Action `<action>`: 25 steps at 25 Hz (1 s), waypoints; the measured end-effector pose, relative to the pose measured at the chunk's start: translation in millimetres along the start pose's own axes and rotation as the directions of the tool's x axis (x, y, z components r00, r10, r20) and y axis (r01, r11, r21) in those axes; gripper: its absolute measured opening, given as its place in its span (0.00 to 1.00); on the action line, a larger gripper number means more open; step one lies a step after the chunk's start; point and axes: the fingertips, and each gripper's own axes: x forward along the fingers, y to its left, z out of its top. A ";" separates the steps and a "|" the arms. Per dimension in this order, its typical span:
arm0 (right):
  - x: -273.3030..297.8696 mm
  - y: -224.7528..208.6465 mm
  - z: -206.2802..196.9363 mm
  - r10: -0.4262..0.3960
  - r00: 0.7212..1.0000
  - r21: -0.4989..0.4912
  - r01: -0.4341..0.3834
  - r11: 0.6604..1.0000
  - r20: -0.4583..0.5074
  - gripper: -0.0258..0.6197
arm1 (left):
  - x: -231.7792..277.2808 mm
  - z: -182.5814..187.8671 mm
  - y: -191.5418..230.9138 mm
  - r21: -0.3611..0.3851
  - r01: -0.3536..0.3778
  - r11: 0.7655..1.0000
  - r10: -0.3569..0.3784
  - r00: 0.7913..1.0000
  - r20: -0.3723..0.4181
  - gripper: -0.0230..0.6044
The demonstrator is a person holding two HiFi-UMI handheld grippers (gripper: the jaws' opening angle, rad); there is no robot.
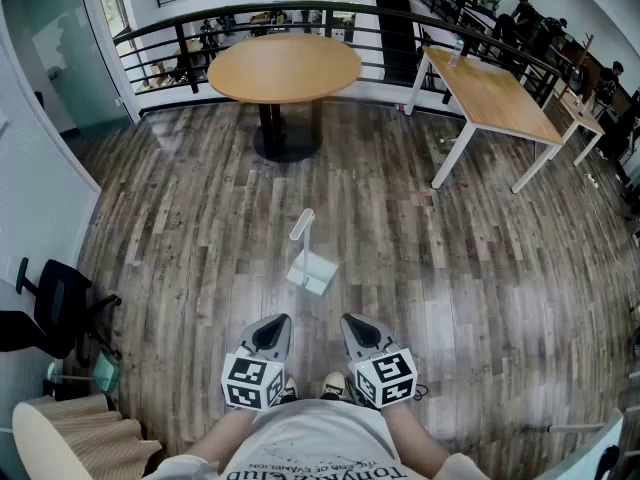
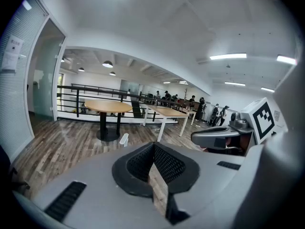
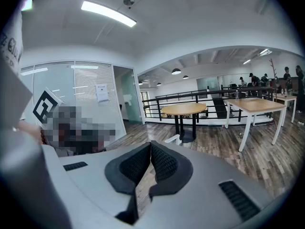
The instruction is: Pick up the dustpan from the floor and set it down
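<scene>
Wood-plank floor, open office w/ railing (image 1: 183, 43) behind: white dustpan (image 1: 311, 266) stands on the boards just ahead of me, long handle up, well short of the round table (image 1: 285, 66). Looks like light, stiff, smooth plastic. I'd take it mid-handle, since a hold near the tip could let the pan swing. My left gripper (image 1: 272, 330) and right gripper (image 1: 358, 330): fingers clenched, nothing between them.

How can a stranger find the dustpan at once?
Start at the round wooden table by the railing. On the plank floor between it and the person stands the dustpan. Unlike the furniture around, it is small and whitish, with a long handle rising from it.
</scene>
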 end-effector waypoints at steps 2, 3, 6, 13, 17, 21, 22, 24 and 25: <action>1.9 0.2 -0.7 0.003 1.000 -0.004 -0.003 1.000 -0.006 0.08 | 1.4 0.9 0.6 -0.002 0.003 1.000 -0.003 1.000 0.004 0.07; 2.4 0.2 -1.4 0.004 1.000 -0.005 -0.004 1.000 -0.008 0.08 | 1.9 1.0 0.6 -0.003 0.004 1.000 -0.004 1.000 0.006 0.07; 2.5 0.1 -5.7 0.004 1.000 -0.001 -0.004 1.000 -0.013 0.08 | 2.4 -0.3 -0.1 -0.002 0.006 1.000 -0.006 1.000 0.008 0.07; 5.1 6.2 -1.4 0.007 1.000 0.020 -0.007 1.000 0.002 0.08 | -2.3 2.9 2.6 -0.003 0.013 1.000 -0.013 1.000 0.010 0.07; 7.7 11.4 5.3 -0.021 0.999 0.023 0.020 1.000 0.029 0.08 | -8.6 4.1 8.9 0.000 0.018 1.000 -0.018 1.000 0.015 0.07; 11.6 20.2 8.8 -0.044 0.998 0.034 0.043 0.999 0.033 0.08 | -20.2 4.5 24.0 0.002 0.020 1.000 -0.020 1.000 0.017 0.07; 11.8 21.1 9.2 -0.053 0.998 0.039 0.052 0.998 0.036 0.08 | -24.2 3.6 27.9 0.003 0.021 1.000 -0.021 1.000 0.016 0.07; 12.6 21.3 8.4 -0.077 0.996 0.051 0.075 0.996 0.040 0.08 | -31.3 0.8 35.4 0.009 0.029 1.000 -0.029 0.999 0.017 0.07; 13.6 21.7 7.4 -0.090 0.995 0.058 0.087 0.995 0.042 0.08 | -33.9 -1.0 39.2 0.015 0.035 0.999 -0.035 0.999 0.017 0.07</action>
